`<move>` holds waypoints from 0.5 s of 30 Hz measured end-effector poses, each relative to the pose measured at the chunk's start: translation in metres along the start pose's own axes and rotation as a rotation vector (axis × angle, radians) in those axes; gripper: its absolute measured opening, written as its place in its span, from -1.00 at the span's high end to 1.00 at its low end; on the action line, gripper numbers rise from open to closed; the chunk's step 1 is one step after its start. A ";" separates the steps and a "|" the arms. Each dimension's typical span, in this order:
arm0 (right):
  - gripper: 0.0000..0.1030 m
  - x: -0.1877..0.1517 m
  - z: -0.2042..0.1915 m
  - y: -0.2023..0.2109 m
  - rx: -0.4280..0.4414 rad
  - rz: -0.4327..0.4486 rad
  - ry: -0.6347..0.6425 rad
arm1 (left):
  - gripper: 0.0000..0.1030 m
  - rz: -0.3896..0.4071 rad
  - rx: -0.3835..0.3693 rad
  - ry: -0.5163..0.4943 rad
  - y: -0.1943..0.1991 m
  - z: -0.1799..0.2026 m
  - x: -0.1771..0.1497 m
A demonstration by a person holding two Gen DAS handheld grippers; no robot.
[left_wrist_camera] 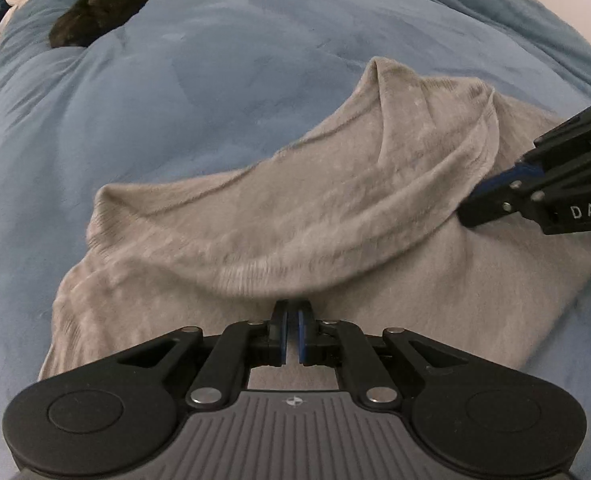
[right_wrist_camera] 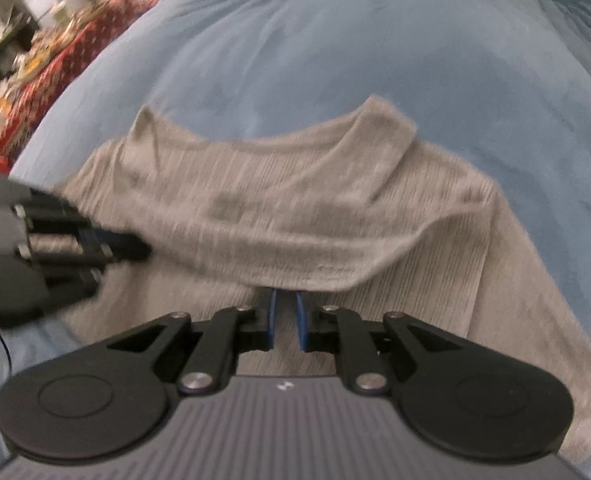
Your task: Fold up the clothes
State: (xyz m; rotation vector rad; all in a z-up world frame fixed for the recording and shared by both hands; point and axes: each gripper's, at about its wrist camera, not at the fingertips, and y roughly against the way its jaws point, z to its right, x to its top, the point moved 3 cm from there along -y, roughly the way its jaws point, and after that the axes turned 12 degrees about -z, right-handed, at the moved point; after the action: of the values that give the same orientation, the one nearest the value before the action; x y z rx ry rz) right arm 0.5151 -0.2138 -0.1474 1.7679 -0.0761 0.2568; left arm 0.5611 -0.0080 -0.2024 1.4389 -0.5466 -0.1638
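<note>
Blue bedspread (left_wrist_camera: 223, 92) underneath, grey garment (left_wrist_camera: 223, 240) spread across it, upper layer lifted into a fold. Left gripper (left_wrist_camera: 291, 304) and right gripper (right_wrist_camera: 285, 294) each pinched nearly shut on that fold's edge. Dark bundle (left_wrist_camera: 95, 14) far off; cluttered red-patterned cloth (right_wrist_camera: 47, 76) beyond bedside.

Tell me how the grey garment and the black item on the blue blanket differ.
The grey garment is large, spread out near both grippers, with its edge lifted and pinched by the left gripper and the right gripper. The black item is small, bunched up, untouched, and far back. Both rest on the blue blanket.
</note>
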 end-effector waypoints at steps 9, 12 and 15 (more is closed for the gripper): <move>0.77 0.042 0.015 0.014 -0.011 0.104 -0.077 | 0.91 0.114 -0.067 0.288 0.018 -0.045 0.037; 0.76 0.031 0.018 0.020 -0.022 0.105 -0.066 | 0.91 0.098 -0.037 0.280 0.019 -0.053 0.026; 0.76 0.013 0.024 0.026 -0.057 0.095 -0.048 | 0.90 0.082 0.011 0.263 0.023 -0.060 0.006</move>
State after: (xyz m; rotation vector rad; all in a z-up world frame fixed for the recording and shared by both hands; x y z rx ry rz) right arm 0.5254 -0.2414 -0.1241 1.7164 -0.2003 0.2778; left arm 0.5884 0.0467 -0.1810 1.4197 -0.3901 0.0936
